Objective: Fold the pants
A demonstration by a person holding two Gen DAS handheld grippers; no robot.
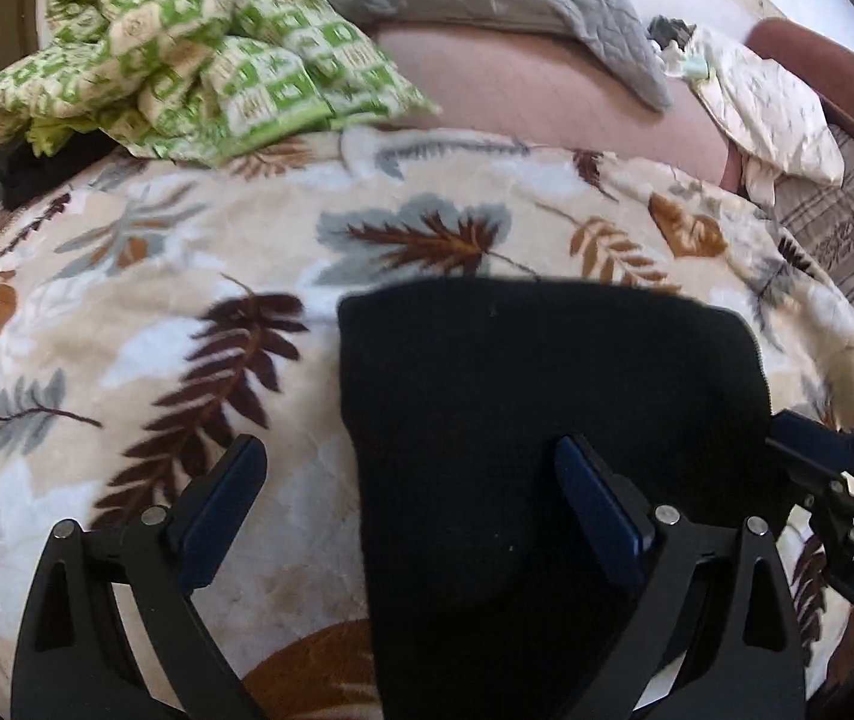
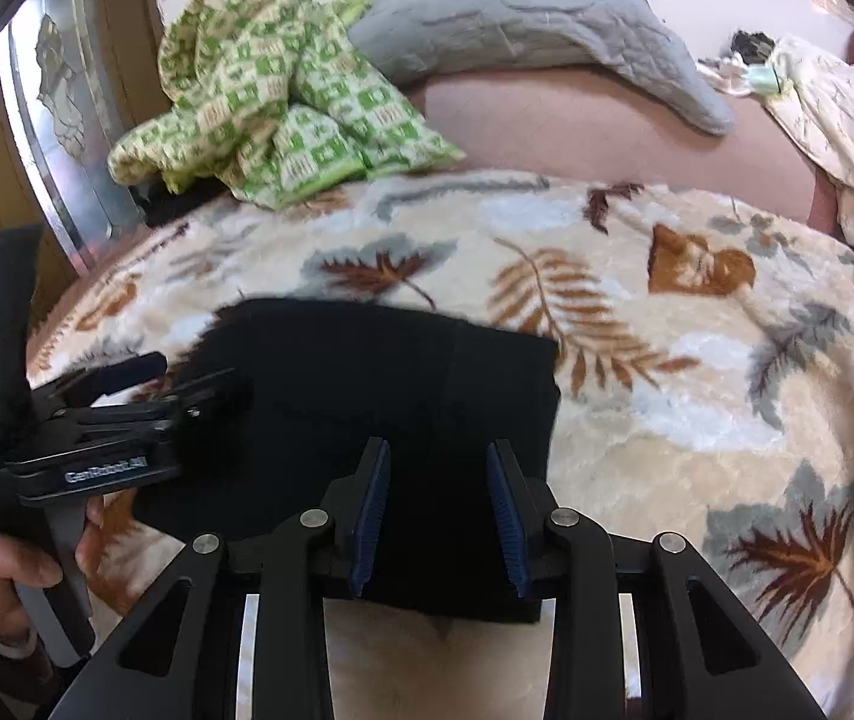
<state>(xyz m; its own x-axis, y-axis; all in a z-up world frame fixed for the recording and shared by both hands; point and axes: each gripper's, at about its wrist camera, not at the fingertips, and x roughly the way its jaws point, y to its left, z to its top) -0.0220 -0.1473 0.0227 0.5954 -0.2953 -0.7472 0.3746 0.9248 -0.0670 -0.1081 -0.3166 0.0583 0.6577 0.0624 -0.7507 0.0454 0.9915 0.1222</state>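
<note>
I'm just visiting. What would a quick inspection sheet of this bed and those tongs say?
Surface: leaf-print blanket spread over the bed.
Job's things: black pants folded into a compact block, lying flat.
Clutter: green checked quilt, grey pillow, cream bedding.
Grippers: left tongs open, straddling the pants' left edge; right tongs open over the pants.
Cables: nothing seen.
Surroundings: pink sheet, wooden frame at left.

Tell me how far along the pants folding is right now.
Mostly done, it seems: the black pants lie as a compact rectangle on the leaf-print blanket. In hand: nothing. The left gripper is open over the pants' left edge, and the right gripper is open above the near edge. Left: perhaps one last fold or some smoothing; I can't tell.
</note>
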